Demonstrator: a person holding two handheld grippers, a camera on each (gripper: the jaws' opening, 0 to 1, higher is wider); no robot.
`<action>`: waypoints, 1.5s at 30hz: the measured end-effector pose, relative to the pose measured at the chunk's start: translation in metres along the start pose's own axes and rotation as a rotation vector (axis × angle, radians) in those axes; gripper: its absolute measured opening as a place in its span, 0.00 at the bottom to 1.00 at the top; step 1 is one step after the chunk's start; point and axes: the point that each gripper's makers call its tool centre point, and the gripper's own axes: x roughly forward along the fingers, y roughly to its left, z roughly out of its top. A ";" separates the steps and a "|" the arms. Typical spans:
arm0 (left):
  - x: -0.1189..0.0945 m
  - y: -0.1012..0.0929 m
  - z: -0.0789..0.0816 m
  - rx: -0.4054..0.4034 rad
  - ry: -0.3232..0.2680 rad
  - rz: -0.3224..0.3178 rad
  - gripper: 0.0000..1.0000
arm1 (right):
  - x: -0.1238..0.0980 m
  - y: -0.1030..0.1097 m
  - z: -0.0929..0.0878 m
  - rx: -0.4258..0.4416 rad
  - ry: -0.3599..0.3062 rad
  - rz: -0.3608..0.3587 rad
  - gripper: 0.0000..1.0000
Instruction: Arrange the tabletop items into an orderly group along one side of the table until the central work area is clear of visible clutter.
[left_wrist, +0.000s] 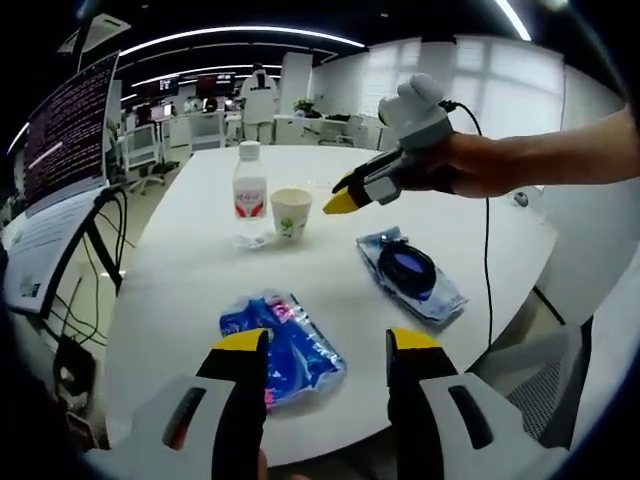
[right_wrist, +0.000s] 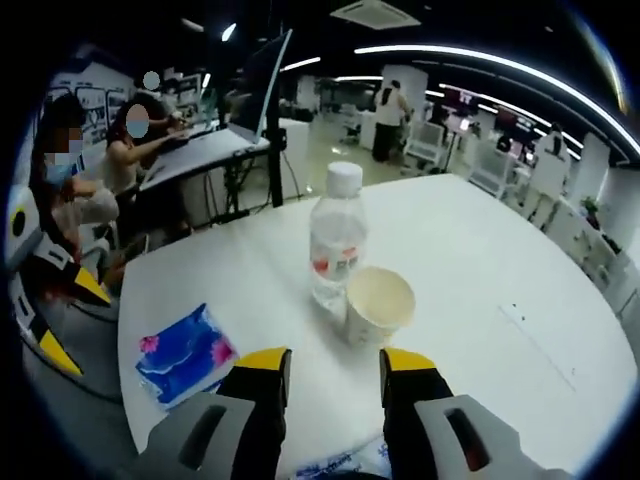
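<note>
Four items lie scattered: bottle (right_wrist: 337, 245) touching cup (right_wrist: 379, 303), blue pack (left_wrist: 285, 350), pouch (left_wrist: 410, 272). We find both claws released, right gripper (right_wrist: 330, 368) facing the cup. We judge a careless push topples both.

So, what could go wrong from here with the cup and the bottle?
The right tongs, open, point at the empty paper cup, which stands against the clear plastic water bottle. Closing hard may crush the light cup. Pushing forward may tip the tall bottle. The blue plastic packet lies near the table's edge and may slide off.
</note>
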 end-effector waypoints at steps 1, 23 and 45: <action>0.001 0.001 -0.001 0.000 0.000 -0.001 0.47 | -0.003 0.002 -0.002 0.003 -0.001 0.002 0.36; 0.006 -0.010 -0.004 0.000 0.011 -0.034 0.46 | -0.053 -0.001 -0.044 0.054 0.000 -0.067 0.40; 0.014 -0.009 -0.012 -0.003 0.017 -0.044 0.46 | -0.099 -0.009 -0.088 0.171 0.006 -0.140 0.43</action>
